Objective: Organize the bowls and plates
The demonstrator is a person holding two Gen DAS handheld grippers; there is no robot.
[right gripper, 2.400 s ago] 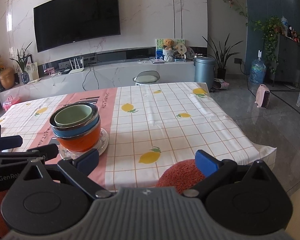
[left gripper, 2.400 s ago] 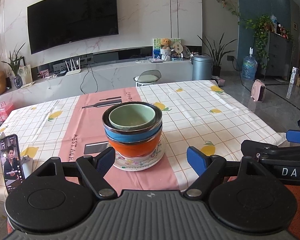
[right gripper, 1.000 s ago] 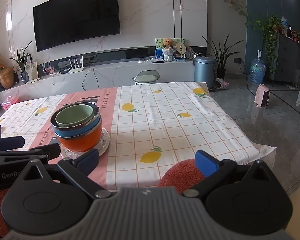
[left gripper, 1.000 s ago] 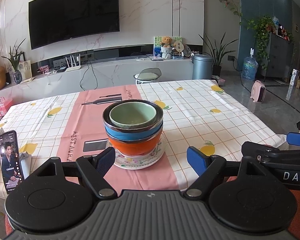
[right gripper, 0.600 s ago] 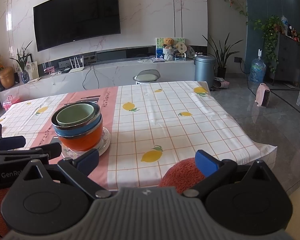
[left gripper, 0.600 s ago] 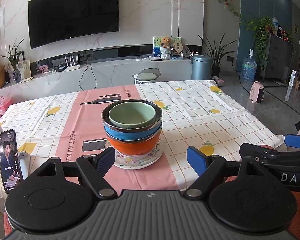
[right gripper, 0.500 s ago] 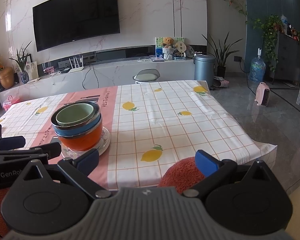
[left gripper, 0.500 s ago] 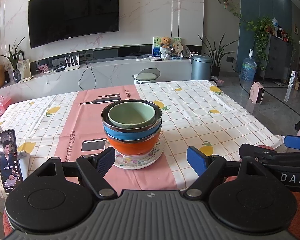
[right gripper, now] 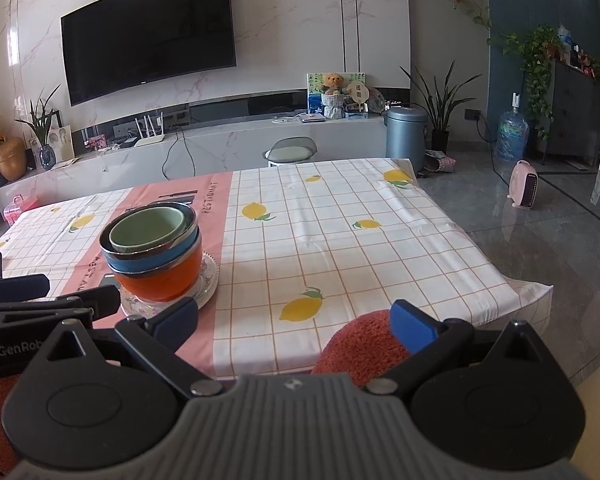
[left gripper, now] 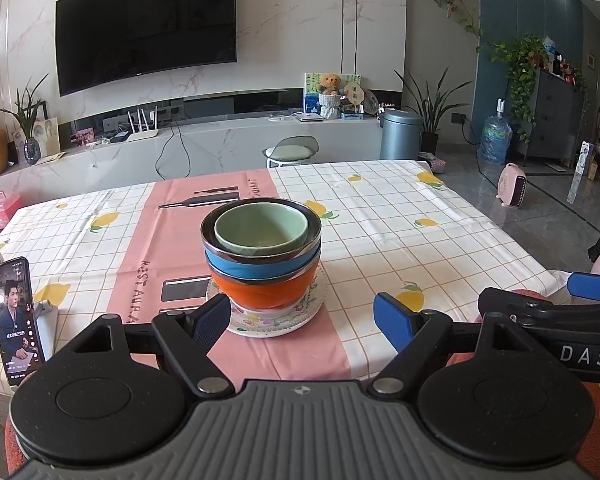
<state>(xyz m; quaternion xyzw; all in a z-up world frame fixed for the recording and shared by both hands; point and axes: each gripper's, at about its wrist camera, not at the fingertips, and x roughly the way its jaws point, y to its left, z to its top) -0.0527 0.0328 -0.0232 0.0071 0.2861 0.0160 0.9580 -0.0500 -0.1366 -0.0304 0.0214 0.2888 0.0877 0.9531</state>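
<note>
A stack of bowls stands on a flowered plate [left gripper: 308, 312] near the table's front edge: an orange bowl [left gripper: 268, 292] at the bottom, a blue bowl [left gripper: 256, 270], a steel-rimmed bowl, and a pale green bowl [left gripper: 260, 228] on top. The stack also shows at the left of the right wrist view [right gripper: 156, 248]. My left gripper [left gripper: 304, 320] is open and empty, just in front of the plate. My right gripper [right gripper: 296, 324] is open and empty, to the right of the stack, at the table's front edge.
A phone [left gripper: 16, 320] with a lit screen stands at the table's front left. The tablecloth [left gripper: 380, 232] has a pink strip and lemon prints. An orange-red chair cushion [right gripper: 360, 344] sits below the table's front edge. A TV wall and a stool lie beyond.
Both grippers have stayed open and almost still; the views have only drifted slightly. The bowl stack has not moved.
</note>
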